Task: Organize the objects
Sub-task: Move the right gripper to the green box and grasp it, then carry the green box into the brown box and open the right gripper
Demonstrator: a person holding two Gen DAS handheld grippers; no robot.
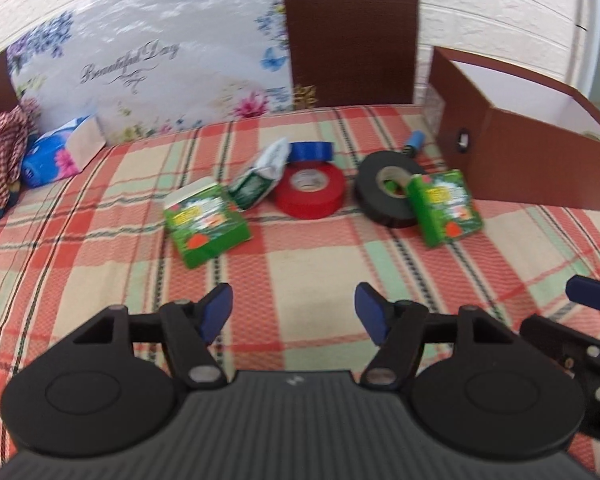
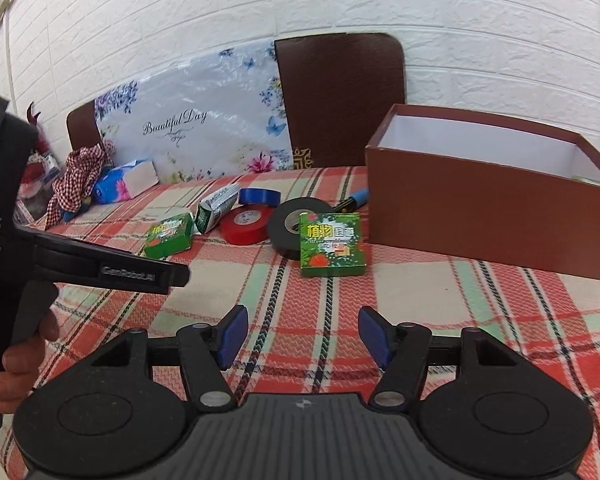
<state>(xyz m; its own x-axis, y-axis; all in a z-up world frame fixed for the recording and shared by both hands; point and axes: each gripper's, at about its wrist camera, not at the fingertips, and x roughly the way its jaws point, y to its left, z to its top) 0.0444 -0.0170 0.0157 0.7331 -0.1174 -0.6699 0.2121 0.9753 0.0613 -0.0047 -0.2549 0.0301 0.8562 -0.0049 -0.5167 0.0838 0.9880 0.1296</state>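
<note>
"Beautiful Day" board (image 2: 188,136), perhaps plastic-wrapped

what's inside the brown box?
Brown box: only white inner walls show, plus a hint of something at the far right corner. Its front wall hides the floor, so contents can't be confirmed.

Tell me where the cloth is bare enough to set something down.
Bare plaid runs from both open tools, left tool and right tool, up to the left green box and right green box. Another free strip lies left of the boxes, toward the tissue pack. Crowded: red tape, black tape and the brown box.
</note>
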